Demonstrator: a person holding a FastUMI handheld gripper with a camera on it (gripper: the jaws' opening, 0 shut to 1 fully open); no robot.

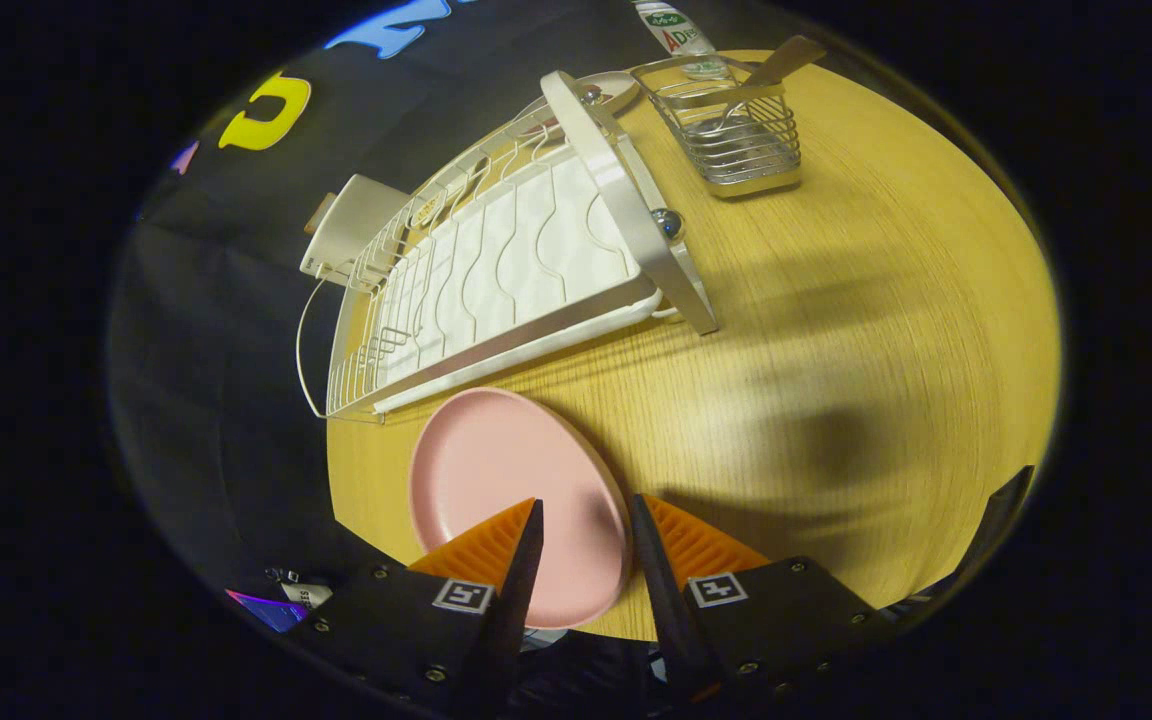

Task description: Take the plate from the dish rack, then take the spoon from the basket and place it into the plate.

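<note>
The pink plate lies flat on the wooden table, just off the near corner of the white dish rack. My gripper hovers over the plate's near part with its fingers apart and nothing pressed between them. One finger overlaps the plate's surface; the other stands at its rim. Far beyond the fingers, past the rack's end frame, the spoon stands in a wire basket with its handle leaning out over the top.
The dish rack holds no dishes and runs along the table's edge next to the black cloth wall. A white bottle stands behind the basket. Bare tabletop stretches from the plate toward the basket.
</note>
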